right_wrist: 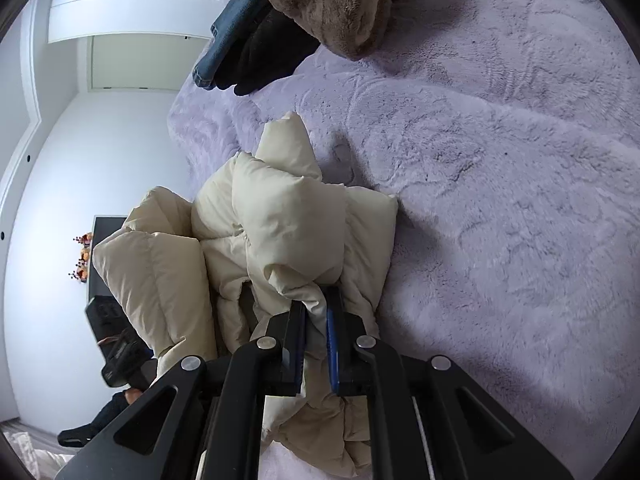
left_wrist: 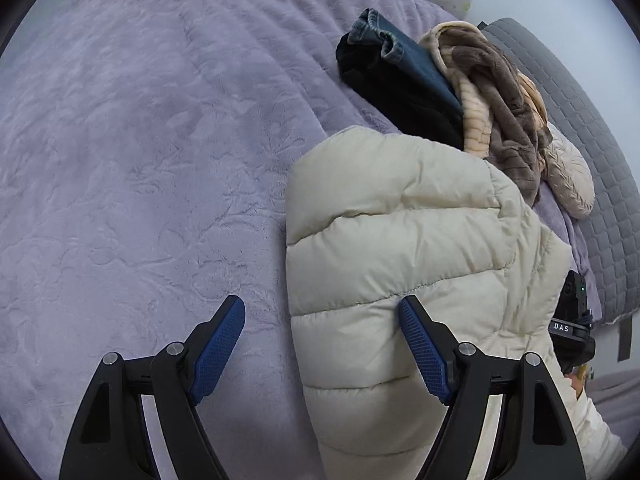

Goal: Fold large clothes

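From my left wrist view, my left gripper (left_wrist: 322, 320) stands apart with nothing pinched, its right finger resting against the near edge of the cream puffer jacket (left_wrist: 400, 220). The jacket lies in a puffy heap on the right of the lilac blanket (left_wrist: 140, 160), with no neat fold showing. Beyond it sits a pile of other clothes (left_wrist: 440, 80), jeans and a brown fleece among them, not yet sorted.

From my right wrist view, my right gripper (right_wrist: 316, 320) is clamped together on a bunch of the jacket's fabric at the near end. The jacket (right_wrist: 288, 216) looks crumpled, possibly doubled over once, though I can't be sure. I judge the folding barely begun.
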Action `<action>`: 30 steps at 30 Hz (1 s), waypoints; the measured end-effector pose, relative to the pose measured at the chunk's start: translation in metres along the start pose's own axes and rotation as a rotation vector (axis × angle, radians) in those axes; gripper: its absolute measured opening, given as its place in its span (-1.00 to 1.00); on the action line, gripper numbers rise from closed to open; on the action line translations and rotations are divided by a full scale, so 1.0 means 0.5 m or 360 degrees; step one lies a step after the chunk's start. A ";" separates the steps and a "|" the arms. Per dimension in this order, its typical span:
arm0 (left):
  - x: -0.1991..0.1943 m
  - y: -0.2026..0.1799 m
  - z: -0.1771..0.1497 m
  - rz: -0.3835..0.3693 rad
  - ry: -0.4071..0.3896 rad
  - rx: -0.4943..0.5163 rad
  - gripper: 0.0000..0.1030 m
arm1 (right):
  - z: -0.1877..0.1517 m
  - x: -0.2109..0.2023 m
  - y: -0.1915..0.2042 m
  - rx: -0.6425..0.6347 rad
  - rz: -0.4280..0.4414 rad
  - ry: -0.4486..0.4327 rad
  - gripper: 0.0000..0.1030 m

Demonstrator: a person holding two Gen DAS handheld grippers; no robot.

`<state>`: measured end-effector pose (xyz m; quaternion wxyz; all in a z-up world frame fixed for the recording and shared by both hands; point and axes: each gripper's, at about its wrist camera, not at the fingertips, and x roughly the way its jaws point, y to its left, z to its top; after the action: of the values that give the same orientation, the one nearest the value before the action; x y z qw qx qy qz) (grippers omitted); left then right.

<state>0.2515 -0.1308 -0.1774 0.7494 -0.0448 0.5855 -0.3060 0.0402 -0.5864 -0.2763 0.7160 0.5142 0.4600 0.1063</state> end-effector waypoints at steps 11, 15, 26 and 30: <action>0.032 -0.163 -0.032 -0.0013 -0.0026 0.0330 0.55 | 0.041 0.108 0.023 -0.0101 -0.0013 0.0121 -0.81; 0.043 -0.207 -0.052 0.0108 -0.0051 0.0440 0.55 | 0.043 0.122 0.010 -0.0071 -0.0024 0.0136 -0.82; 0.061 -0.237 -0.067 0.0320 -0.0061 0.0507 0.55 | 0.018 -0.011 0.052 -0.0063 -0.0305 0.0037 0.81; 0.063 -0.246 -0.071 0.0339 -0.0064 0.0521 0.55 | -0.008 -0.093 0.070 -0.0043 -0.0338 -0.0082 0.99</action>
<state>0.1736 -0.2360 -0.1631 0.7864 0.1335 0.5142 -0.3151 0.0228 -0.5975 -0.2217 0.7418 0.4553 0.4918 0.0228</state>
